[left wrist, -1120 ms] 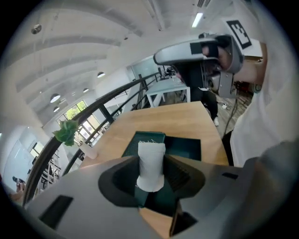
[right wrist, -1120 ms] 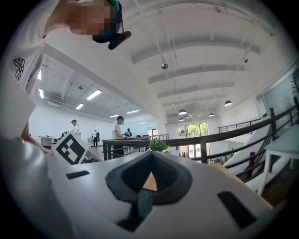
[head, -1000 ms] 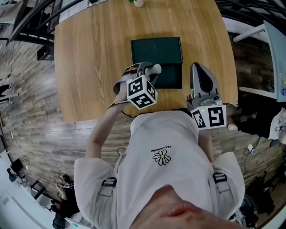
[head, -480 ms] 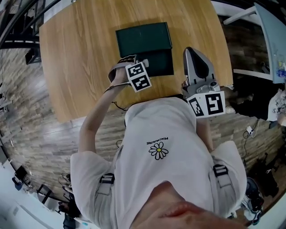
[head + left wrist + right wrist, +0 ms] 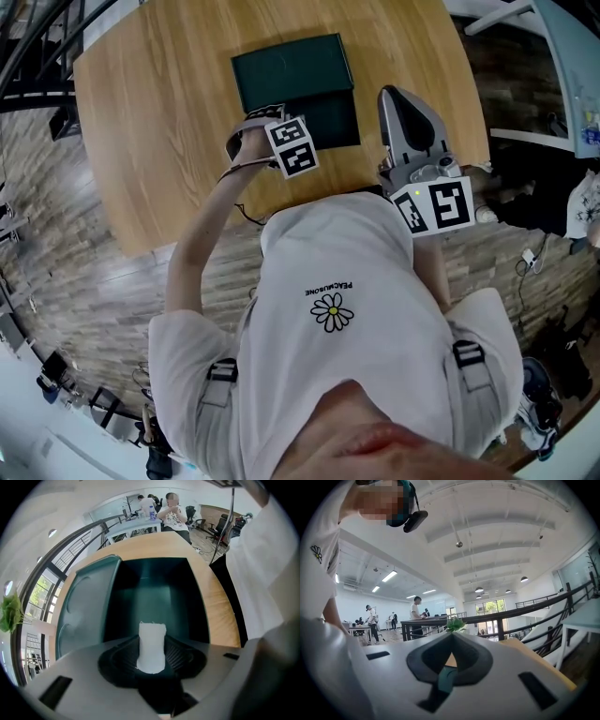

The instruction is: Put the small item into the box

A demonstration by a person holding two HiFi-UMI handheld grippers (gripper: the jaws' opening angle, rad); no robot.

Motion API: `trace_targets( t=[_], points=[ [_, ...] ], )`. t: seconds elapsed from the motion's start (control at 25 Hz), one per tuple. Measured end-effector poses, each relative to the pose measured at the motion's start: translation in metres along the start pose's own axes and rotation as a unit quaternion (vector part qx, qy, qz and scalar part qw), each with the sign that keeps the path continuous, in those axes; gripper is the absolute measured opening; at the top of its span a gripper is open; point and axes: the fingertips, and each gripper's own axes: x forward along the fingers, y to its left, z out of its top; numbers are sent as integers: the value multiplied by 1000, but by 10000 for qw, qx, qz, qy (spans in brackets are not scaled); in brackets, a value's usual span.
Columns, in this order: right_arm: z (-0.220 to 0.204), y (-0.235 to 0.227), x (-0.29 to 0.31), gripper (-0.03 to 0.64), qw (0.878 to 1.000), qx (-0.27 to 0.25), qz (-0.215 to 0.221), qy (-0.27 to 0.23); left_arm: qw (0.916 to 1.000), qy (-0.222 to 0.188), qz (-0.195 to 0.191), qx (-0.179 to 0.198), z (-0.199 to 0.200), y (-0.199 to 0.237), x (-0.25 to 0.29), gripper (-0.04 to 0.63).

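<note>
The surface (image 5: 159,122) was a light wooden top with the grain running along its length, and it stood on a floor (image 5: 56,234) of grey-brown planks. Directly on the wood lay a dark green box (image 5: 333,117), opened out flat and set toward the person's side, roughly midway across. Its lid (image 5: 289,67) lay on the far side of the deep half, inner face up, the two touching along one long edge. The left gripper view showed a raised rim round the lid and a shadowed interior in the deep half.
</note>
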Motion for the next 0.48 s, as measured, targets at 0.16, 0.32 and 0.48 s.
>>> trace_targets(
  t=[0.16, 0.32, 0.48],
  points=[
    [-1, -5, -1, 6, 10000, 57, -51, -7, 9998, -111, -11, -146, 0, 2, 0, 184],
    [-5, -8, -3, 6, 9999, 95, -119, 44, 9995, -225, 5, -240, 2, 0, -3, 200],
    [-8, -6, -1, 6, 9999, 93, -71, 90, 9980, -440, -128, -426, 8, -7, -11, 250]
  ],
)
